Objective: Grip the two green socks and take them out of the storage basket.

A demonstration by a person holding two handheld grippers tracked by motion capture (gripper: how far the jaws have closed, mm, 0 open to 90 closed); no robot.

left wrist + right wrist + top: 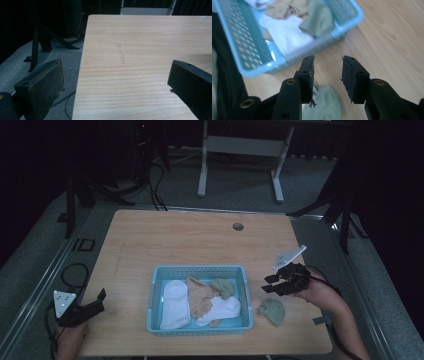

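1. Room: dark, with a grey floor (30,265), black stands and the white legs of a second table (240,160) beyond the far edge.
2. Surface (200,240): light wood, rectangular, with a small round hole (238,226) near its far edge.
3. Basket (200,270): pale blue plastic with perforated walls, at the near centre of the surface, holding white, tan and grey-green cloths.
4. Green sock (271,311): lies crumpled on the surface just right of the basket, outside it, near the front edge; it is bunched, so its long axis cannot be told.
5. Right gripper (274,284): raised above and just behind the green sock (324,102), jaws apart with nothing between them, not touching it.
6. Left gripper (97,301): low at the front-left corner of the surface, well apart from the sock, jaws wide apart and empty.
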